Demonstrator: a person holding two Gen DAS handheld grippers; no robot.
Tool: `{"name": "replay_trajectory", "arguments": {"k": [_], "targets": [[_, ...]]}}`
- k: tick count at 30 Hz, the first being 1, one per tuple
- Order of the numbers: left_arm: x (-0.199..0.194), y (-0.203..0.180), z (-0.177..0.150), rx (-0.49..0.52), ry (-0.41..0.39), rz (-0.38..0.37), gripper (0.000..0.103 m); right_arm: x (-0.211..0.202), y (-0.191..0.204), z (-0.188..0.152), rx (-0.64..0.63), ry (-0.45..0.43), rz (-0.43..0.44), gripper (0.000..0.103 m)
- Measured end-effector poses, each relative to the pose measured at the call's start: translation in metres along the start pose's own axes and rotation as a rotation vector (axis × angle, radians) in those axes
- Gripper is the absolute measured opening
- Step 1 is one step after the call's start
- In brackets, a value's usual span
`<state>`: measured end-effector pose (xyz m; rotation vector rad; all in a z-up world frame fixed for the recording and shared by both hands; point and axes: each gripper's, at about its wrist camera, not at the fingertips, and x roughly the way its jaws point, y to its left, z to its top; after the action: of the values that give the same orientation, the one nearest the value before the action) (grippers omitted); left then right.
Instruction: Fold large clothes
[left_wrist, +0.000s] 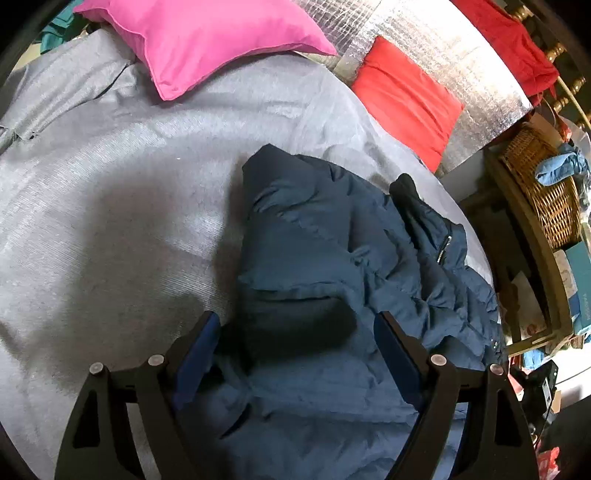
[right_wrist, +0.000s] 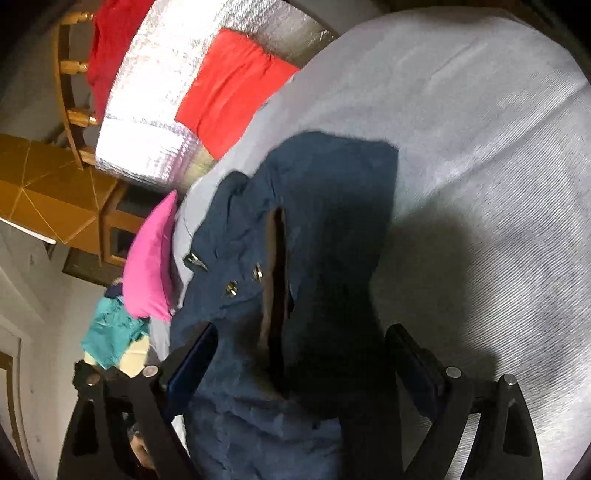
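A navy padded jacket (left_wrist: 332, 258) lies crumpled on the grey bed cover (left_wrist: 110, 184), with a black cuff sticking up at its far right. My left gripper (left_wrist: 297, 328) hangs just above the jacket's near part, open, and its blue pads stand clear of the cloth on both sides. In the right wrist view the same jacket (right_wrist: 325, 221) shows metal snaps and a dark slit along its front. My right gripper (right_wrist: 303, 338) is open wide over it, with the cloth running between the fingers and neither pad pressing on it.
A pink pillow (left_wrist: 207, 40) and a red pillow (left_wrist: 406, 99) lie at the head of the bed against a silver foil sheet (left_wrist: 443, 48). A wicker basket (left_wrist: 543, 184) on a wooden shelf stands beside the bed's right edge. Teal cloth (right_wrist: 110, 332) lies past the pink pillow (right_wrist: 151, 266).
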<state>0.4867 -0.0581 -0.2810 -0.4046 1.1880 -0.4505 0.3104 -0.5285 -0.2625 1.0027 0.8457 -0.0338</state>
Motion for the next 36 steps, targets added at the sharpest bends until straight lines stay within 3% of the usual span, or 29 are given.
{"name": "replay_trajectory", "arguments": {"k": [3,6,7,14,20,28,32,36], "targets": [[0.009,-0.004,-0.004,0.036,0.025,0.044,0.084,0.014,0.003,-0.007,-0.02,0.016,-0.051,0.093],[0.016,-0.009,-0.006,0.079,0.038,0.087,0.078,0.019,0.019,-0.013,-0.095,0.001,-0.087,0.067],[0.016,-0.009,-0.006,0.082,0.036,0.086,0.077,0.021,0.023,-0.015,-0.105,0.002,-0.095,0.065],[0.018,-0.002,-0.004,0.075,0.056,0.07,0.079,0.03,0.027,-0.021,-0.138,-0.011,-0.141,0.063],[0.015,0.003,-0.007,0.025,0.057,-0.004,0.077,0.029,0.026,-0.023,-0.156,-0.027,-0.154,0.063],[0.008,-0.009,-0.008,0.045,-0.004,0.002,0.046,0.029,0.047,-0.027,-0.244,-0.087,-0.211,0.049],[0.001,-0.024,0.0,0.076,-0.058,0.012,0.039,0.028,0.063,-0.02,-0.3,-0.129,-0.24,0.045],[-0.013,-0.038,0.009,0.11,-0.144,0.005,0.038,0.023,0.074,-0.008,-0.317,-0.196,-0.203,0.044]]}}
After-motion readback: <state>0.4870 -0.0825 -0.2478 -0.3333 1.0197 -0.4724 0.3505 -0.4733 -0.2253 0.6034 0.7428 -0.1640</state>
